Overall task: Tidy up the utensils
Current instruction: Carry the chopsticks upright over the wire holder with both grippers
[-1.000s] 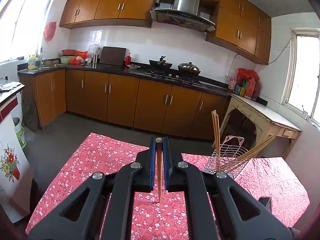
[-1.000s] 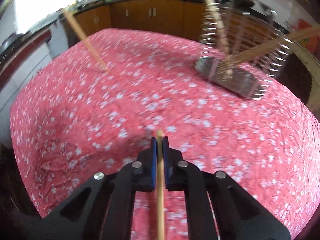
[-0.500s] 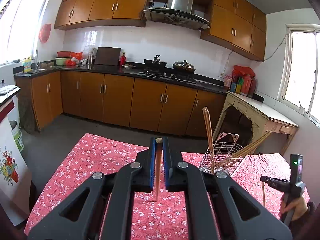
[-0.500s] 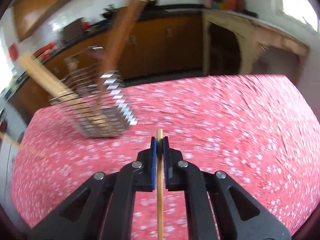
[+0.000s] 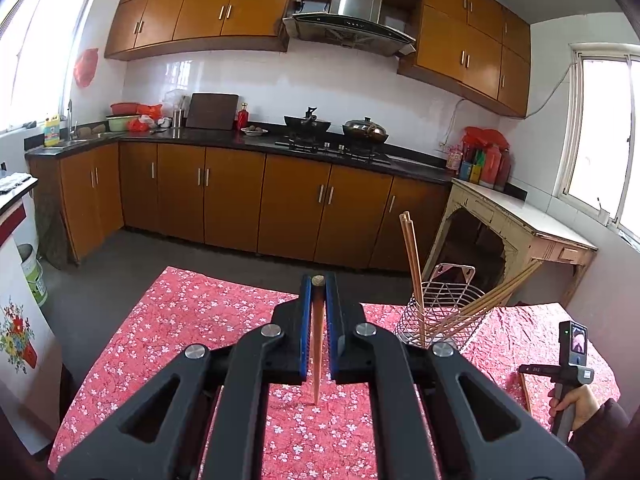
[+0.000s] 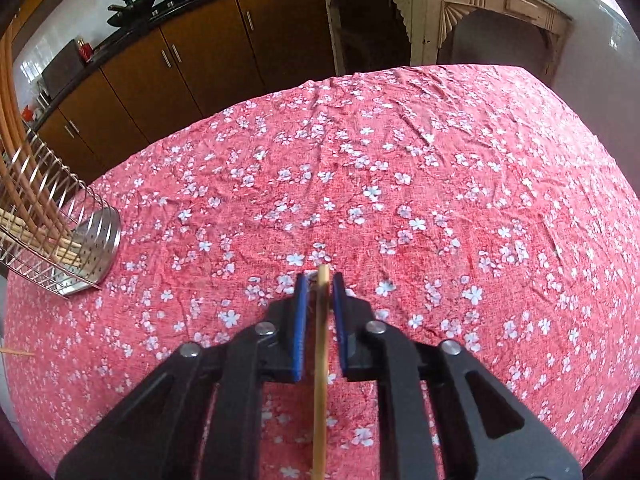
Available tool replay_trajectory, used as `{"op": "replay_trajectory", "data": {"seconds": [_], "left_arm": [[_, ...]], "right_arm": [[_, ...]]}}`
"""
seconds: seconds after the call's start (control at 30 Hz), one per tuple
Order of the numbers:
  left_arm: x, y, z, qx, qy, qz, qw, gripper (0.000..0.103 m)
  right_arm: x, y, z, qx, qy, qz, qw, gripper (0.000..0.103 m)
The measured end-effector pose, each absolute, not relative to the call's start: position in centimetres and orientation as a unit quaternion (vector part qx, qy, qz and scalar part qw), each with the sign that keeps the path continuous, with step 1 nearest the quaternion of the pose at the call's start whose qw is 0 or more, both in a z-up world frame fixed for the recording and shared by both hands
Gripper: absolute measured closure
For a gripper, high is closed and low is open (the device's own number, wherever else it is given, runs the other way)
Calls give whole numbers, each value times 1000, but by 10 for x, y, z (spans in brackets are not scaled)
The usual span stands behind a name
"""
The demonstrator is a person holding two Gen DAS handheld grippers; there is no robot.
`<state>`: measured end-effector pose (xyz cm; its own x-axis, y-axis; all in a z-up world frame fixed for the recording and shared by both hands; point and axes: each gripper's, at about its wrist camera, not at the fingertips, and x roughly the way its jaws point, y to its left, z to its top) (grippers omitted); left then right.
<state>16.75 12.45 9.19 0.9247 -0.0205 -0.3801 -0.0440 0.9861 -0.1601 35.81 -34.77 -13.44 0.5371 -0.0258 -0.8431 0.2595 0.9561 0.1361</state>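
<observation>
The left gripper (image 5: 318,296) squeezes a reddish chopstick (image 5: 317,344). The right gripper (image 6: 319,292) has just been opening; a pale chopstick (image 6: 320,376) sits loose between its jaws. The wire basket (image 6: 60,240) stands at 9 o'clock on the bench (image 6: 440,184).

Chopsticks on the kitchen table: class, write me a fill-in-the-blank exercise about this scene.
1. The left tongs are shut on a ____.
2. The wire holder stands on a ____ flowered tablecloth.
3. In the right tongs, whose blue pads have just been opening, the chopstick sits ____.

Missing words: chopstick; red; loose
</observation>
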Motion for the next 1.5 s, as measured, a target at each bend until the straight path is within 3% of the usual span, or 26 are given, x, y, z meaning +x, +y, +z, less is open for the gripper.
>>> {"op": "replay_trajectory", "data": {"seconds": [0.13,0.17,0.2,0.27,0.6,0.87,1.5], "left_arm": [[168,123,92,-82,194,6,977,96],[168,123,92,-82,195,6,977,96],[168,122,92,-82,195,6,977,96],[168,122,92,-83,195,6,977,96],[165,122,90,-88,194,2,977,96],[163,117,92,-85,193,-1,978,96],[166,92,101,-75,183,-21,980,96]], "right_arm": [[361,-341,-140,100,473,-94,870,83],[362,-340,-141,95,471,-96,872,85],[362,-340,-138,92,469,-99,873,95],[364,-346,-136,108,467,-96,872,96],[311,-384,-62,198,322,-58,924,96],[264,-371,18,183,206,-13,961,96],[196,-302,82,104,65,51,991,96]]}}
